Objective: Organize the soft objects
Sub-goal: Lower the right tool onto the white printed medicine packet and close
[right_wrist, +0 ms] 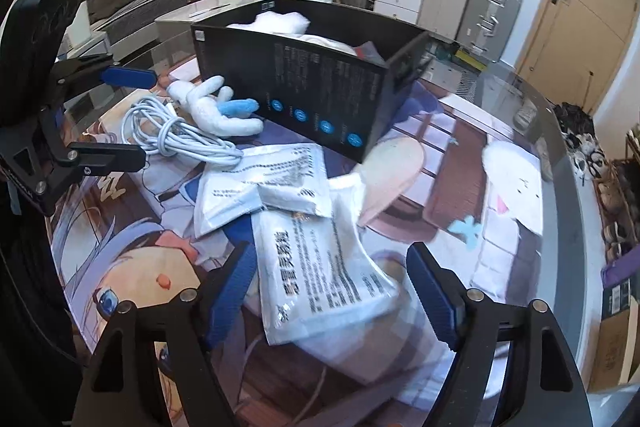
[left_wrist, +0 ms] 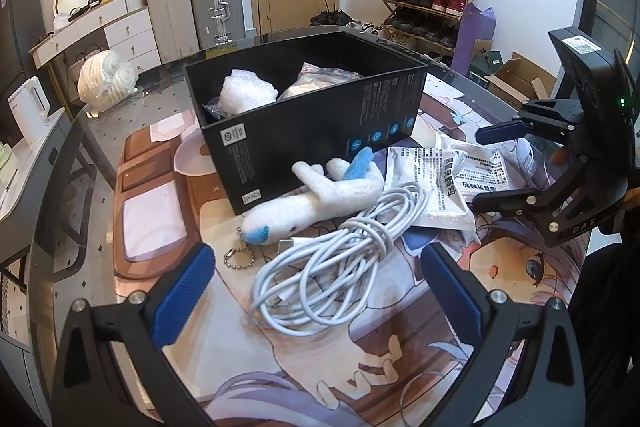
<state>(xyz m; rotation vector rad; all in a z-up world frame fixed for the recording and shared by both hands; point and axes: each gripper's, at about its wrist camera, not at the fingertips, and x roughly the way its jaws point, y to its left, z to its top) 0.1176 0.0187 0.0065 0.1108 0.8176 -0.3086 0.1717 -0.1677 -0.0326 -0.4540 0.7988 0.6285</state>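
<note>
The task looks partly done: the open black box [left_wrist: 304, 131] on the surface [left_wrist: 100, 163] already holds a wad of bubble wrap [left_wrist: 248, 93] and a clear-wrapped soft bundle [left_wrist: 320, 87] beside it. Left outside are the white plush toy with blue trim [left_wrist: 320, 193], lying against the box's near wall with a ball chain at its nose, the coiled white cable [left_wrist: 332, 267] touching it, and a loose pile of white printed sachets [left_wrist: 440, 183] just beside the cable.

The left hand-held gripper [left_wrist: 316, 291] hovers over the cable with its jaws wide apart and nothing between them. The right hand-held gripper [right_wrist: 332, 287] has its jaws apart on either side of the nearest sachet [right_wrist: 324, 267], a flat, limp white pouch with dark print, lying tilted over the others. The pouch is blurred, so whether it lies on the pile or is slightly lifted is hard to say, but the pads do not seem to press on it. It will likely sag when picked up by one edge
</note>
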